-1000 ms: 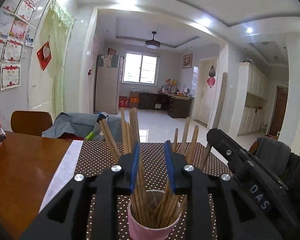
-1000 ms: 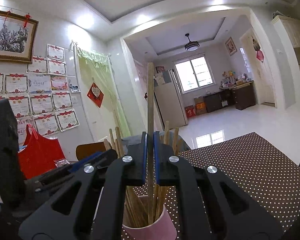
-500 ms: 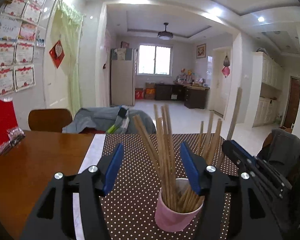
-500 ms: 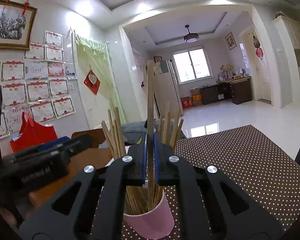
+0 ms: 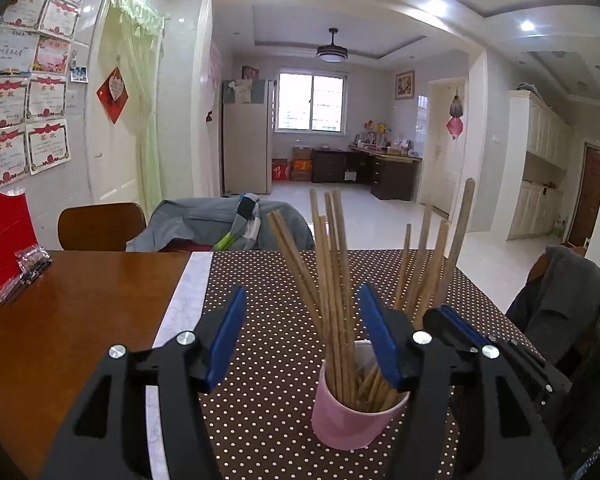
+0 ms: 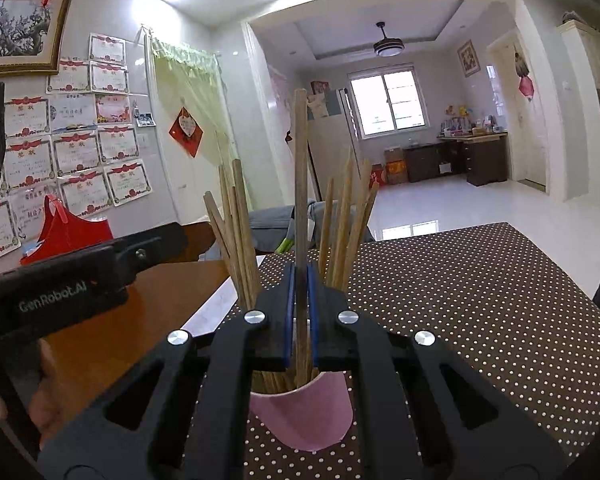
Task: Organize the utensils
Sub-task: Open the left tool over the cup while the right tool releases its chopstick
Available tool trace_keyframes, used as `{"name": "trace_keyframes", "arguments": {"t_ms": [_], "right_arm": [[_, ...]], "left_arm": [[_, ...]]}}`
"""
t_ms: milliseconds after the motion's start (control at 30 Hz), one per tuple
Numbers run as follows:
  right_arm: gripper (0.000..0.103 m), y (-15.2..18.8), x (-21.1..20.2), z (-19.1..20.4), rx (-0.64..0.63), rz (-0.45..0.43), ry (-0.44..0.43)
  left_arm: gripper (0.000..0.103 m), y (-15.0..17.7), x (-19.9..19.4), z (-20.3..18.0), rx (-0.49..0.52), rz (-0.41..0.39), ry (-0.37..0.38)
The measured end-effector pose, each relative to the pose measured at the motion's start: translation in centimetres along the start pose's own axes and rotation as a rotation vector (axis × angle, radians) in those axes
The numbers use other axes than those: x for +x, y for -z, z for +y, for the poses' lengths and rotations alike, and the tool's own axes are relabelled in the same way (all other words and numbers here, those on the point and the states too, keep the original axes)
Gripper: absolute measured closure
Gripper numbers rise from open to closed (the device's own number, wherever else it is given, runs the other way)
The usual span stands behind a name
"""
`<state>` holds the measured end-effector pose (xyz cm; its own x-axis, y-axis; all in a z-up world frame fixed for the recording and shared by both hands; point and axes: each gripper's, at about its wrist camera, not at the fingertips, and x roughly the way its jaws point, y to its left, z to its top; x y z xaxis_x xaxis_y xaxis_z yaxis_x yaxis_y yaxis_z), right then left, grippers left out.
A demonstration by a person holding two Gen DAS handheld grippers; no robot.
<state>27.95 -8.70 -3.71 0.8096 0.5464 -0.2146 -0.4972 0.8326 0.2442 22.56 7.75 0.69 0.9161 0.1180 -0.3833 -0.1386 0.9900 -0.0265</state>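
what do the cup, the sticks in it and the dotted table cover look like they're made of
Pink cup: probably matte plastic or paper, with a thin rim and no glare. Chopsticks: light tan, dull, straight, likely bamboo or wood; the one in the right tongs looks the same. Dotted cover: brown with white dots, faint sheen, perhaps fabric or vinyl.

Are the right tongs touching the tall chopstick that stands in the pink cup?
Touching. In the right wrist view, the right tongs are shut on the tall chopstick, both blue pads pressed against its sides above the pink cup.
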Motion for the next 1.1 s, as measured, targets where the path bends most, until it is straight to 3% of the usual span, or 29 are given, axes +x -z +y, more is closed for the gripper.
{"name": "trace_keyframes", "arguments": {"t_ms": [267, 300, 367, 400, 700, 933, 1100], "right_arm": [[0.094, -0.3, -1.7, 0.3, -0.014, 0.014, 0.005], [0.085, -0.3, -2.0, 0.3, -0.011, 0.014, 0.010], [0.057, -0.3, -2.7, 0.1, -0.002, 0.007, 0.016], [0.050, -0.3, -3.0, 0.0, 0.004, -0.003, 0.019], [0.050, -0.9, -6.6, 0.0, 0.009, -0.034, 0.056], [0.038, -1.3, -10.5, 0.9, -0.014, -0.059, 0.108], [0.023, -1.5, -12.7, 1.6, -0.049, -0.066, 0.143]], "left_arm": [[0.044, 0.3, -1.7, -0.5, 0.011, -0.001, 0.039], [0.044, 0.4, -1.9, -0.5, 0.010, 0.000, 0.043], [0.042, 0.5, -2.5, -0.5, 0.006, 0.002, 0.053], [0.042, 0.6, -2.8, -0.4, 0.003, 0.000, 0.059], [0.042, 1.4, -5.5, -0.8, 0.016, -0.010, 0.067], [0.041, 2.1, -8.3, -1.6, 0.034, -0.031, 0.086], [0.040, 3.1, -10.4, -2.5, 0.044, -0.055, 0.100]]}}
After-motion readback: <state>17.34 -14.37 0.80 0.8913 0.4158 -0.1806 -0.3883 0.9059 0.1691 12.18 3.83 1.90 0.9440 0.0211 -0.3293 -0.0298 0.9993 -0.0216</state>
